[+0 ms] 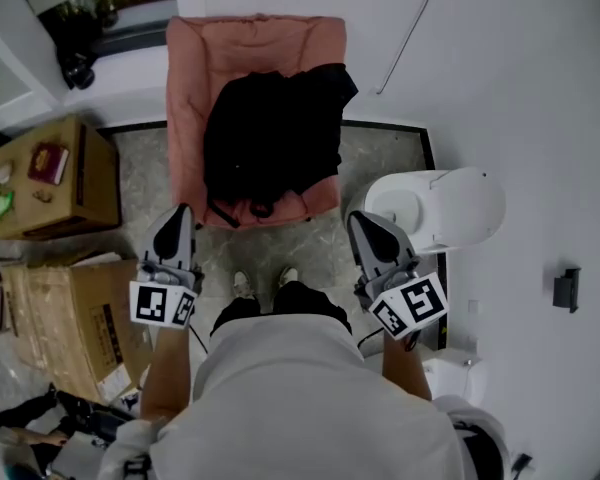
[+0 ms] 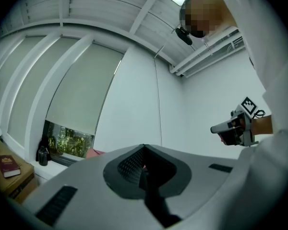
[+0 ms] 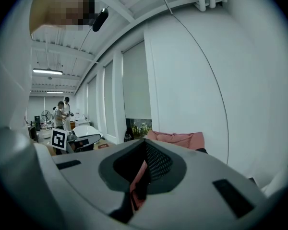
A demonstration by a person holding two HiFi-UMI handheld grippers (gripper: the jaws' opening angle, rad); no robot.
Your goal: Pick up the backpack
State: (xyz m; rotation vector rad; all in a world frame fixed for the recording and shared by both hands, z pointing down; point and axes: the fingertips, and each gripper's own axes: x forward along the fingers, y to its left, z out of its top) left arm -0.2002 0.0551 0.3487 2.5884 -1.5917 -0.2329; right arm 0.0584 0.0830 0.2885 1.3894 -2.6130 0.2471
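I am looking steeply down at the backpack (image 1: 275, 138), a black, slumped bundle that is lying on the seat of a pink armchair (image 1: 195, 68) straight ahead of me. It is covering most of the cushion, and one strap is trailing toward the chair's near edge.

I am holding both grippers out level in front of me, one on each side of the chair's near end. The left gripper (image 1: 180, 210) is hanging just off the near left corner of the seat, near the backpack's lower left edge but apart from it. Its jaws are pressed fully together with nothing between them. The right gripper (image 1: 360, 218) is hanging off the near right corner, also apart from the backpack. In the right gripper view its jaws are looking drawn together too. Only a thin slit is showing the chair's pink through it, and it is gripping nothing. From there the armchair is sitting ahead and slightly to the right, against a white wall.

A cardboard box (image 1: 90, 178) carrying a red book (image 1: 48, 163) is standing to the left of the chair. A white round-topped unit (image 1: 450, 203) is standing to its right, beside the right gripper. My shoes (image 1: 243, 284) are showing on the floor between the two grippers.
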